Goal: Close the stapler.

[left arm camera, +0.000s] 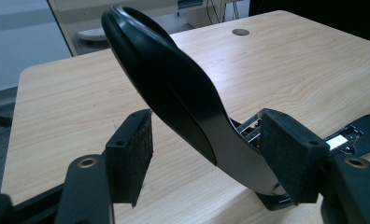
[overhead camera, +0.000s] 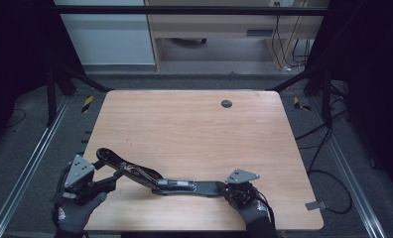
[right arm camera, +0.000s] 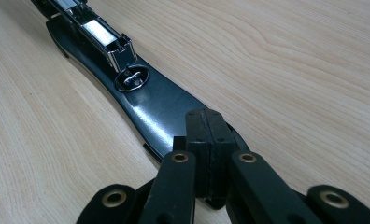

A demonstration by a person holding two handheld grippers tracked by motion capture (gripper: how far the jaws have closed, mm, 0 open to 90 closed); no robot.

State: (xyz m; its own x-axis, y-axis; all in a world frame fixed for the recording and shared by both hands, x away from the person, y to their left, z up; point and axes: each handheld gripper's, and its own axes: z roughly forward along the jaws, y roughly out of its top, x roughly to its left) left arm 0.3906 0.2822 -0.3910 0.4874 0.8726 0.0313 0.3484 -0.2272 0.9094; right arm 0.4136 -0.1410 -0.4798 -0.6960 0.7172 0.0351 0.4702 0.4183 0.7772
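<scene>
A long black metal stapler (overhead camera: 150,177) lies opened out flat along the near edge of the pale wood-grain table (overhead camera: 194,124), stretching from near the left corner to right of the middle. Its curved black top arm (left arm camera: 174,93) rises on the left, tilted up off the wood, while its flat glossy base plate (right arm camera: 150,105) lies on the table to the right, with the chrome staple channel (right arm camera: 101,39) and the small oval anvil (right arm camera: 132,78) showing on it.

The left gripper (overhead camera: 102,183), held in a gloved left hand (overhead camera: 73,215) at the near left corner, has its two pads set apart on either side of the raised top arm. In the left gripper view the right pad (left arm camera: 290,154) lies against the arm's lower end, while the left pad (left arm camera: 131,151) stands just clear of it — so the arm sits between the jaws without being pinched.

The right gripper (right arm camera: 206,140), in the gloved right hand (overhead camera: 256,210) at the near edge right of the middle, has its pads pressed together. They sit over the near tip of the base plate — whether a thin edge of the plate is caught between them I cannot tell.

A small dark round cable hole (overhead camera: 227,103) sits in the far part of the table, well apart from the stapler.
</scene>
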